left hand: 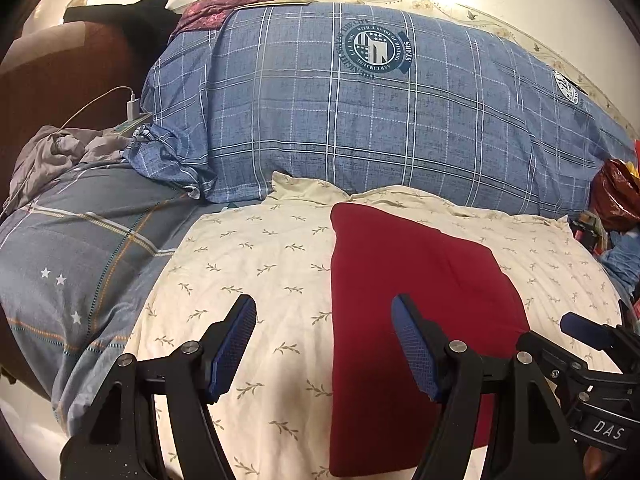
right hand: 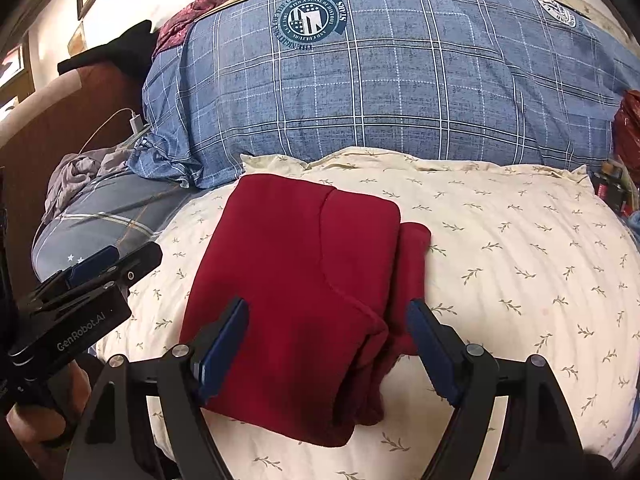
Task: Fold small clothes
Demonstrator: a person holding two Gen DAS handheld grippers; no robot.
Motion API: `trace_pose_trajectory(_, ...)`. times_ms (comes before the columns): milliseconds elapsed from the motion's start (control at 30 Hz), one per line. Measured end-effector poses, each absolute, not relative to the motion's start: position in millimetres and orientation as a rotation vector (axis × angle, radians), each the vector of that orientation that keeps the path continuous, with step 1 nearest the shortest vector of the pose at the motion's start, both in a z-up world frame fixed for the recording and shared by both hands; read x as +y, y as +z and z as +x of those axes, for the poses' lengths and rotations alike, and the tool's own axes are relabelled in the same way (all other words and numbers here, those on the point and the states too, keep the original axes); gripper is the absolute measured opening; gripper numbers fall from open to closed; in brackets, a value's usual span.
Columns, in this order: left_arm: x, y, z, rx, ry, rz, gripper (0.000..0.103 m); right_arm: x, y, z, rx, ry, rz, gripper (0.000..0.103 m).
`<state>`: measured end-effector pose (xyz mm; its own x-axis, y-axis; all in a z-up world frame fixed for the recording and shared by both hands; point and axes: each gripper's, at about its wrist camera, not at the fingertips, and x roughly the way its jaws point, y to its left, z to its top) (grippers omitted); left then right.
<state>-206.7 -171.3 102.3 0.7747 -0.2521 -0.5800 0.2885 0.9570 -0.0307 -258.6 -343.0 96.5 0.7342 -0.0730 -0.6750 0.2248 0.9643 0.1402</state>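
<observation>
Left wrist view: the left claw hangs wide and holds nothing above the cream leaf-print pillow. The folded red garment lies flat on that pillow, its left edge running between the two blue pads. The blue plaid duvet is heaped behind the pillow.

Right wrist view: the right claw is spread wide and empty, its tips straddling the near end of the red garment, which rests on the pillow's left half. The left claw shows at the pillow's left edge.
</observation>
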Motion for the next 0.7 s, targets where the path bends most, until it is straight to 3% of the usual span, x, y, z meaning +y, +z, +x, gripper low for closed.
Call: trace_pose_trajectory(700,-176,94,-195,0.646,-0.283,0.06,0.07,-339,88,-243,0.77,-0.15,0.215,0.082)
